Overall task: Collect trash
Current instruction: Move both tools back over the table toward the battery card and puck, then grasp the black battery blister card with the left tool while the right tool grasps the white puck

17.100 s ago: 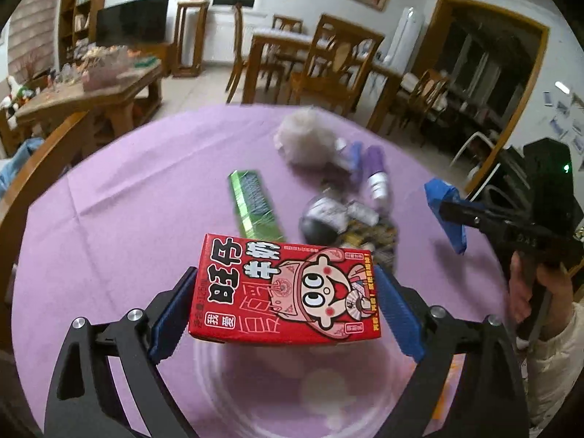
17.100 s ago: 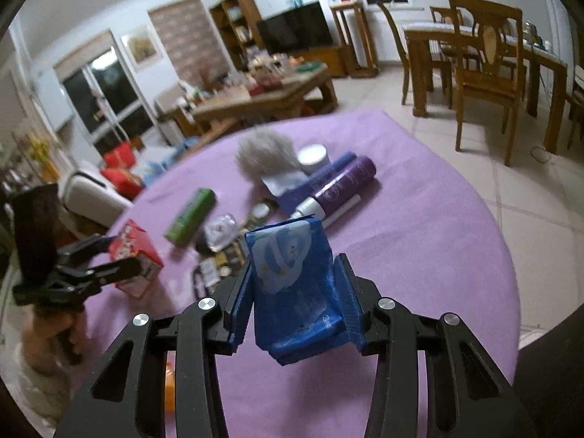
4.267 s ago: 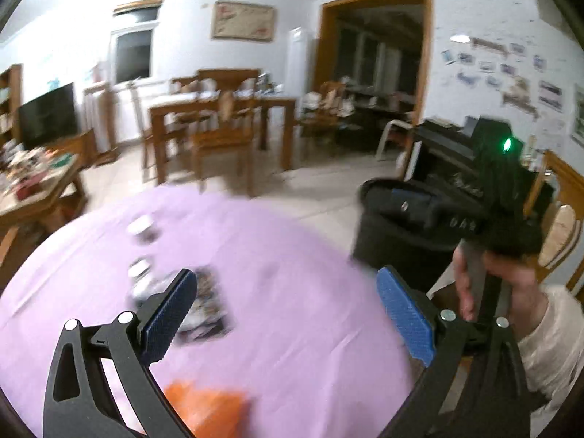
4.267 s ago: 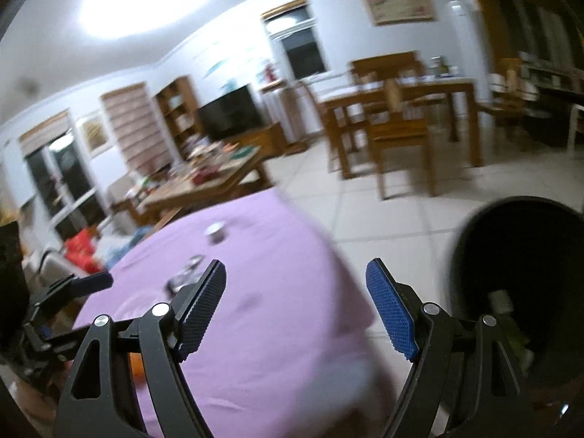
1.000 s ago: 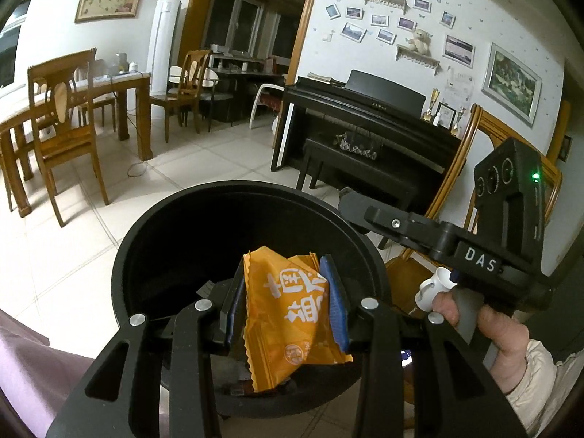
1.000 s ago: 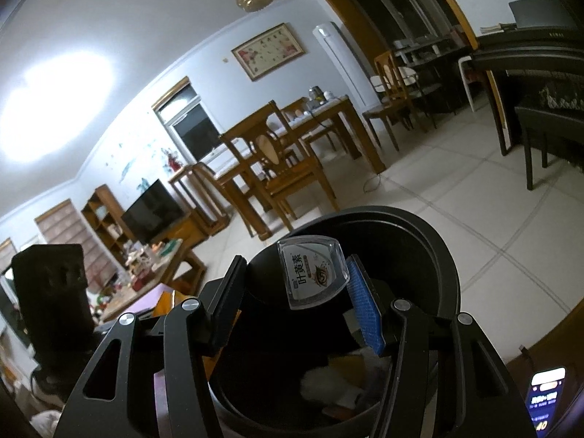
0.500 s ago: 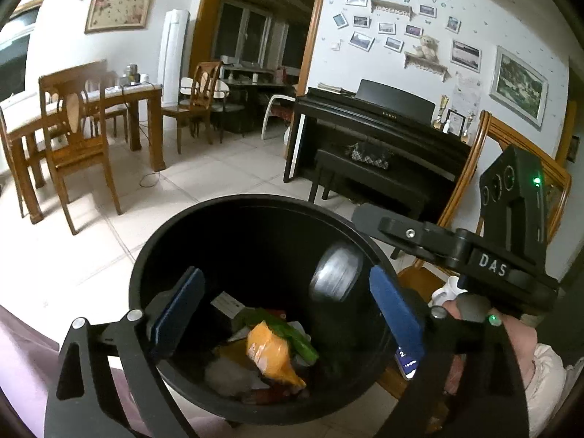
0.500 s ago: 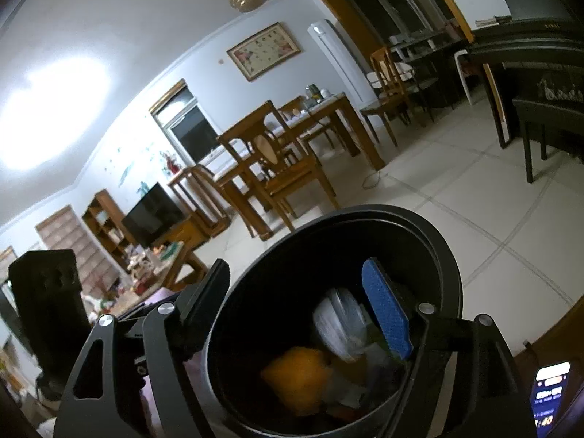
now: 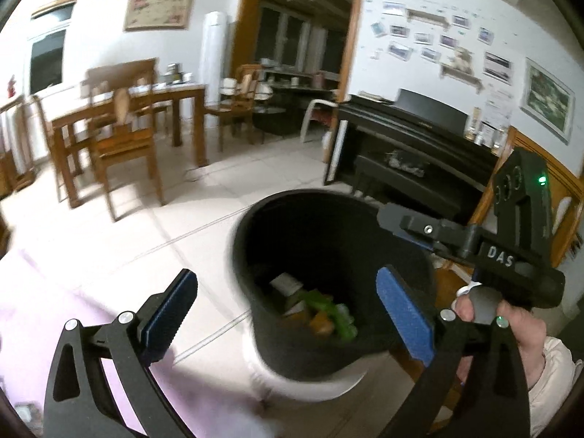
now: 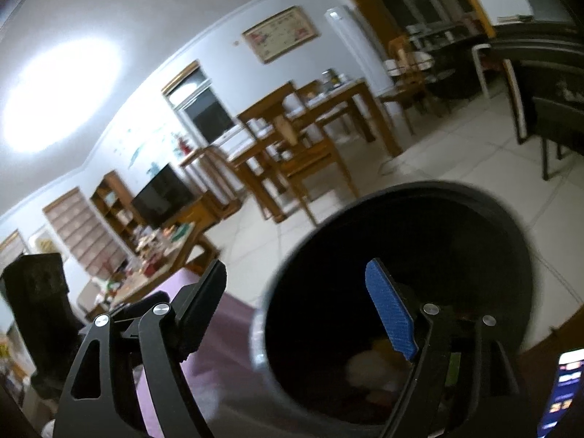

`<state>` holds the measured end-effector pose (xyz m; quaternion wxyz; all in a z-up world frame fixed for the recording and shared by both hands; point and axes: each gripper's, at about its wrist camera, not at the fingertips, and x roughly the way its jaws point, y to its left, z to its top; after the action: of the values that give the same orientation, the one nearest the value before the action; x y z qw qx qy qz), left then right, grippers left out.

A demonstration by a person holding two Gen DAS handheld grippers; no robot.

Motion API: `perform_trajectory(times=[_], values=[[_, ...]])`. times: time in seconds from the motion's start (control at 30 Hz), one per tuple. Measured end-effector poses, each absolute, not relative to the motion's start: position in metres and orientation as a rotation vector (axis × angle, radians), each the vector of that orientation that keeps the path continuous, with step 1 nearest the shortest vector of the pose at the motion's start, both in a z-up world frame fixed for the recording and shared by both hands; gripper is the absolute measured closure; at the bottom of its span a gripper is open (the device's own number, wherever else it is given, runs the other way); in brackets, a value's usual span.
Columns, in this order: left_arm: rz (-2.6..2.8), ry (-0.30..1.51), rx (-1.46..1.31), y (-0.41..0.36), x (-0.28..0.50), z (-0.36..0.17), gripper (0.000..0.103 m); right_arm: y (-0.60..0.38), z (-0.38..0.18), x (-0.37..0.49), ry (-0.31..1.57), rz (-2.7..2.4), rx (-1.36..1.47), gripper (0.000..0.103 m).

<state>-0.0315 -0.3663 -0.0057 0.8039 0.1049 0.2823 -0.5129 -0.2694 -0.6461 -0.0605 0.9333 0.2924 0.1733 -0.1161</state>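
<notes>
Inside the black bin, down at the bottom, lies the trash — an orange wrapper, smth green, a pale card-like piece; blurred, so no finer detail. From the right wrist view the bin shows only dim pale and yellowish lumps in its dark inside.

Left gripper hangs just in front of the bin, jaws spread wide w/ nothing between them; they've just been opening. Its right blue pad overlaps the bin's near wall in view, left pad sits off to the bin's left over the floor.

Right gripper is at the bin's rim, jaws also apart and empty, just been opening too. A hand grips its handle, right of the bin.

Purple tablecloth lies near the bin, to its left. Dining table w/ chairs stands well behind the bin; black piano behind it to the right.
</notes>
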Motion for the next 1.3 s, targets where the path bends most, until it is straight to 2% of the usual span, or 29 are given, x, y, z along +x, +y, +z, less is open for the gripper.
perform_trajectory(times=[0.4,0.63,0.83,1.03,1.07,1.13,1.17,1.3], values=[[-0.761,0.683,0.129,-0.206,0.028,-0.020,0.005,-0.472,-0.071,-0.156,0.495,0.050,0.442,0.025],[-0.542,0.742,0.128,-0.127,0.059,-0.034,0.005,-0.423,-0.068,-0.117,0.554,0.119,0.393,0.025],[-0.445,0.807,0.117,-0.090,0.085,-0.049,0.006,-0.379,-0.053,-0.067,0.593,0.194,0.328,0.025],[-0.516,0.800,0.166,-0.105,0.089,-0.050,0.006,-0.330,-0.049,-0.011,0.660,0.260,0.219,0.025],[-0.523,0.805,0.188,-0.112,0.092,-0.051,0.010,-0.322,-0.049,0.000,0.672,0.268,0.198,0.025],[-0.528,0.830,0.211,-0.118,0.098,-0.056,0.026,-0.310,-0.050,0.017,0.692,0.281,0.168,0.025],[-0.529,0.860,0.213,-0.120,0.105,-0.059,0.038,-0.304,-0.049,0.028,0.701,0.288,0.158,0.025],[-0.503,0.861,0.270,-0.121,0.115,-0.063,0.049,-0.288,-0.060,0.065,0.753,0.319,0.083,0.031]])
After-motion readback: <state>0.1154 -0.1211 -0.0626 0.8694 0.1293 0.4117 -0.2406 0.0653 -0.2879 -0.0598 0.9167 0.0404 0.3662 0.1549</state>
